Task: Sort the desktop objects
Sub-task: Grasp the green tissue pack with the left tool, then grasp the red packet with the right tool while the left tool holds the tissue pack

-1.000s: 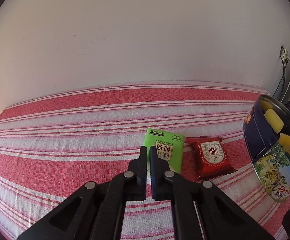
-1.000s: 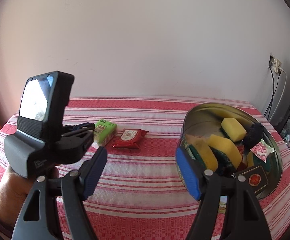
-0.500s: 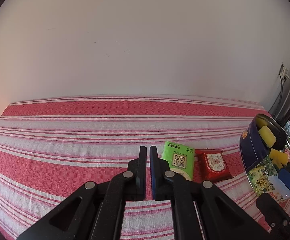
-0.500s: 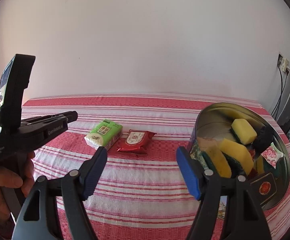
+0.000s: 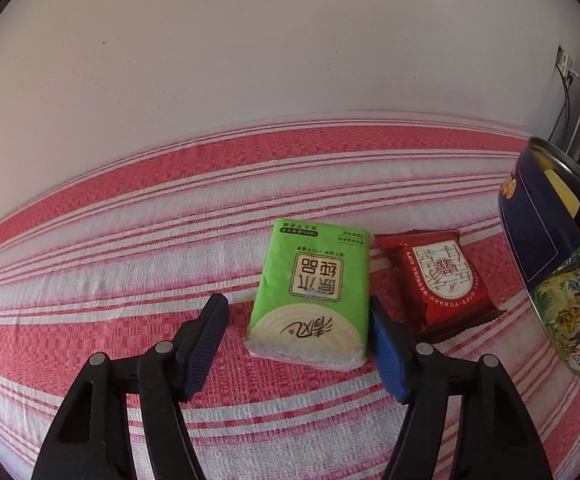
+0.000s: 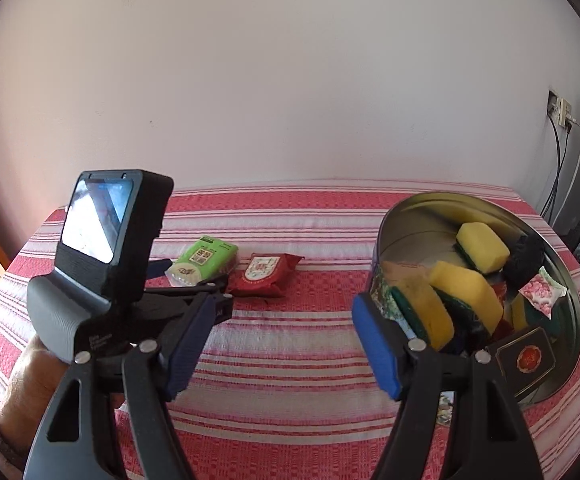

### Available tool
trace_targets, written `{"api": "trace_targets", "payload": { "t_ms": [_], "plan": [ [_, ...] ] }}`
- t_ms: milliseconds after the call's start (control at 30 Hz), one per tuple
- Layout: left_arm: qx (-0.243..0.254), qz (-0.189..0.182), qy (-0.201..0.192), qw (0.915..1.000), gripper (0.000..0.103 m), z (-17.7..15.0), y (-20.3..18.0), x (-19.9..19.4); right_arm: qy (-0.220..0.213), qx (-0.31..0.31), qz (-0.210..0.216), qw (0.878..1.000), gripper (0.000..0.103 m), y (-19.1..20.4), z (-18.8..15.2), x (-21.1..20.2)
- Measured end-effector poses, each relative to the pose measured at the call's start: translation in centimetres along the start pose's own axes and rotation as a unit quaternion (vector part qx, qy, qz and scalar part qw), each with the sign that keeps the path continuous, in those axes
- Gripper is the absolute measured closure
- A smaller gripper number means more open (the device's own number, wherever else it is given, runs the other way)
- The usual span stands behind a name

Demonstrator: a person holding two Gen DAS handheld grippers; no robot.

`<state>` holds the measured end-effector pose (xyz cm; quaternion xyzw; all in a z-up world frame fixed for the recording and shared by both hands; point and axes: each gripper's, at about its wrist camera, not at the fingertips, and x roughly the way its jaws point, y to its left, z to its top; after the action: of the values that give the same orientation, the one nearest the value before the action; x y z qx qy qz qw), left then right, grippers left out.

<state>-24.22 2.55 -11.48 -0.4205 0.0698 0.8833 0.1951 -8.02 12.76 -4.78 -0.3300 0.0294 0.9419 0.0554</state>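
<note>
A green tissue pack (image 5: 310,288) lies flat on the red-and-white striped cloth (image 5: 130,240). Its near end sits between the fingers of my left gripper (image 5: 296,312). The jaws are opening, and the pads stand beside the pack without pressing it. Right of the pack lies a red snack packet (image 5: 438,276). From the right wrist view, the left gripper (image 6: 192,276) reaches over the tissue pack (image 6: 204,258), with the red packet (image 6: 264,274) beside it. My right gripper (image 6: 286,308) hangs open over bare cloth, nothing between its fingers.
A round cookie tin (image 6: 566,292) stands at the right and holds yellow sponges (image 6: 482,240), a small floral packet and a dark box. Its blue wall (image 5: 538,240) is close to the red packet. A person's hand (image 6: 30,368) holds the left gripper. Cables (image 6: 560,148) hang on the wall at the right.
My left gripper went from shut to open and dropped closer to the green tissue pack, which now lies between its fingers. The right gripper stayed put and open.
</note>
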Motion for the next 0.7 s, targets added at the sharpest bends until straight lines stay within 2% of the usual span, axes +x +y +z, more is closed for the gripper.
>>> {"api": "trace_targets", "payload": {
  "t_ms": [33, 67, 167, 267, 333, 467, 567, 633, 700],
  "plan": [
    [-0.009, -0.005, -0.003, 0.9999, 0.05, 0.0, 0.4, -0.1, -0.001, -0.002, -0.001, 1.0, 0.032, 0.1, 0.1, 0.0],
    [-0.016, -0.002, -0.004, 0.9999, 0.051, 0.0, 0.8, -0.2, -0.002, -0.005, -0.003, 1.0, 0.032, 0.2, 0.1, 0.1],
    [-0.036, 0.0, -0.011, 0.9993, 0.051, 0.0, 1.8, -0.5, -0.001, -0.004, 0.0, 1.0, 0.032, 0.5, 0.7, 0.7],
    [-0.055, 0.026, -0.032, 0.9976, 0.051, 0.1, 3.2, -2.0, 0.003, -0.009, 0.006, 1.0, 0.032, 1.3, 1.4, 2.0],
    [-0.084, 0.037, -0.055, 0.9943, 0.051, 0.3, 4.8, -3.7, 0.012, -0.015, 0.003, 1.0, 0.032, 2.0, 1.9, 3.6],
    [-0.119, 0.08, -0.092, 0.9853, 0.051, 0.6, 7.6, -6.1, 0.049, -0.019, 0.006, 0.999, 0.032, 3.5, 2.7, 7.3],
    [-0.142, 0.084, -0.093, 0.9819, 0.051, 0.6, 8.8, -6.4, 0.067, -0.026, -0.008, 0.997, 0.032, 4.3, 2.8, 9.4],
    [-0.14, 0.085, -0.091, 0.9823, 0.051, 0.6, 8.8, -6.4, 0.082, -0.028, -0.026, 0.996, 0.032, 4.4, 2.7, 10.6],
    [-0.129, 0.09, -0.091, 0.9833, 0.051, 0.7, 8.2, -6.1, 0.104, -0.013, -0.024, 0.994, 0.032, 4.0, 2.4, 11.7]
  ]
}}
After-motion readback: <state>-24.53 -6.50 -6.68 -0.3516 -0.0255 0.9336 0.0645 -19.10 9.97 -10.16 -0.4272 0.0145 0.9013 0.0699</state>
